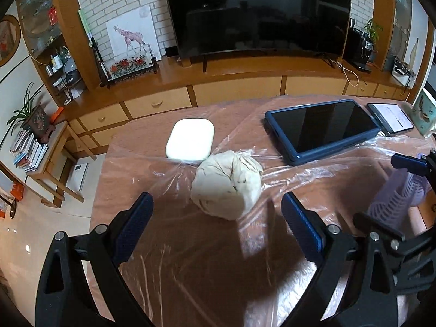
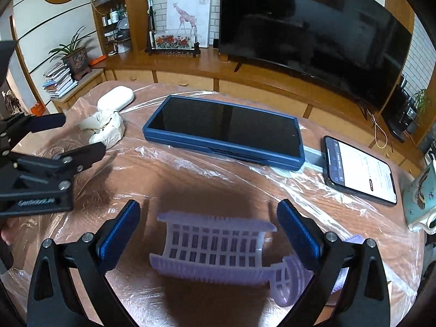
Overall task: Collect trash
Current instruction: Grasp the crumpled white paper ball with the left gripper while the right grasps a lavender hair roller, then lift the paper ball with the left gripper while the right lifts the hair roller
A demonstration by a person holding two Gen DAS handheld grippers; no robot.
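Note:
A crumpled white tissue ball lies on the plastic-covered table, just ahead of my open left gripper, between the lines of its two fingers. It also shows in the right wrist view, far left. A lavender slotted plastic basket lies on its side between the fingers of my open right gripper, touching neither pad. The basket shows at the right edge of the left wrist view. The left gripper shows in the right wrist view.
A white oval case sits behind the tissue. A blue-cased tablet and a lit phone lie on the table's far right. A patterned mug stands at the right edge. A TV cabinet runs behind the table.

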